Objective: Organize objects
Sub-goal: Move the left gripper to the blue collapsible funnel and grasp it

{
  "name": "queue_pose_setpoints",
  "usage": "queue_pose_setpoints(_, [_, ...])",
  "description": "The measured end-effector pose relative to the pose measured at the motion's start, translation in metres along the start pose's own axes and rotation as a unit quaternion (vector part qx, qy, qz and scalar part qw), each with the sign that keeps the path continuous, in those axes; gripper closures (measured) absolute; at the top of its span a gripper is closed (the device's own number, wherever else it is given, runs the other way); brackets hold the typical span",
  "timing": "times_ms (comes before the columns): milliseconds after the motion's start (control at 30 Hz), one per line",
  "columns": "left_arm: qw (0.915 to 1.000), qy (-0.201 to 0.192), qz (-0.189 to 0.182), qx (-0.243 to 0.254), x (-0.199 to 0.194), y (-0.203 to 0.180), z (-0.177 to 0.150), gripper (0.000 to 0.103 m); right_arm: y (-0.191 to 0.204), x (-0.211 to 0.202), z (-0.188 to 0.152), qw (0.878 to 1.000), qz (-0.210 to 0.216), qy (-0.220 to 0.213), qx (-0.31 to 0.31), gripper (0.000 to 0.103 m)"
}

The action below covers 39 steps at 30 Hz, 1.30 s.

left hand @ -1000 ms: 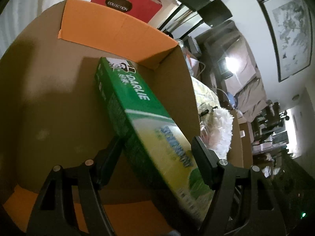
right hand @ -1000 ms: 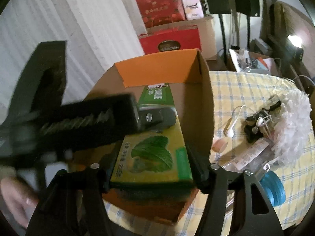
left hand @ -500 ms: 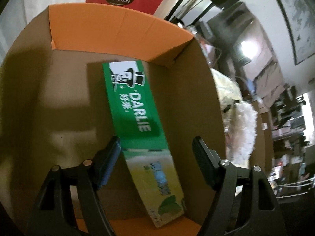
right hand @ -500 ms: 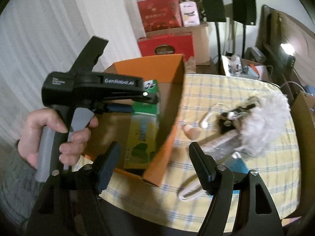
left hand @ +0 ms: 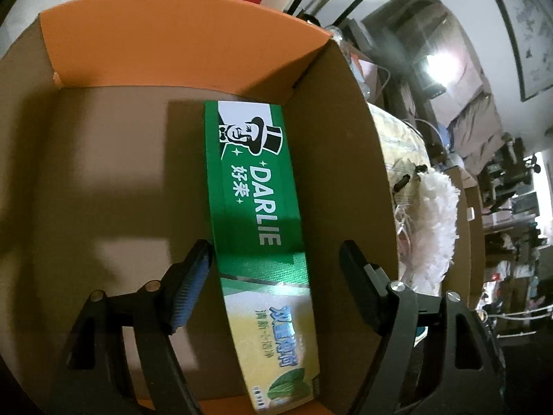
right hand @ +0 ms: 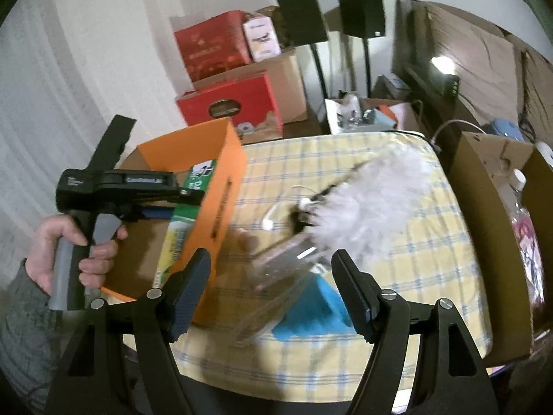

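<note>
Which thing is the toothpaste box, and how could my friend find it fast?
Find the big cardboard box with orange flaps, sitting on the checked tablecloth. Lying flat on its floor, along the right wall, is the toothpaste box. It is the only thing in there: long, green and yellow, with a top-hatted man and the word DARLIE.

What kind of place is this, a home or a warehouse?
Most likely a lived-in room at home: a table under a checked cloth, stacked gift boxes by the wall, a framed picture, and speakers on stands.
</note>
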<state>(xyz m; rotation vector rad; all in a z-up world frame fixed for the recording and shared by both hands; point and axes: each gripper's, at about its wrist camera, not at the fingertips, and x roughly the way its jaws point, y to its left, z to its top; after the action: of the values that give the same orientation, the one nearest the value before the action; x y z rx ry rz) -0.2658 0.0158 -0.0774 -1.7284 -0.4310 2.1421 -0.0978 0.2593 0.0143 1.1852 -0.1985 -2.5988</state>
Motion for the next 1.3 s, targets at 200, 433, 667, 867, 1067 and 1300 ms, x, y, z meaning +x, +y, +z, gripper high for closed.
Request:
queue_pose_setpoints(200, [0.9997,-0.023,-0.011,0.002,-0.012,-0.008,-0.002,0.028,-0.019,-0.005,-0.005,1.000,-0.024,-0.001,0.012,0.029])
queue_pose_setpoints(433, [0.9939,-0.103,0.003,0.039,-0.058,-0.029,-0.029,0.020,-0.040,-0.005,-0.016,0.999,-0.046,0.005,0.025,0.029])
queue_pose_setpoints(667, [0.9854,-0.114,-0.005,0.126,-0.074,-0.076,-0.077,0.019,-0.055,-0.005,-0.026,0.998,-0.053,0.013,0.038,0.029])
queue_pose_setpoints(867, [0.9768,-0.113,-0.008,0.182,-0.068,-0.115,-0.115,0.012,-0.065,-0.013,-0.034,0.997,-0.060,0.012,0.048,0.029])
queue_pose_setpoints(1067, [0.9705,-0.115,-0.008,0.212,-0.059,-0.131,-0.149,0.008,-0.073,-0.020,-0.035,0.996,-0.061,0.012,0.056,0.015])
queue_pose_setpoints(1300, [0.9641,-0.109,-0.010,0.242,-0.044,-0.147,-0.174,0.002,-0.084,-0.030,-0.038,0.996,-0.063,0.009,0.068,0.013])
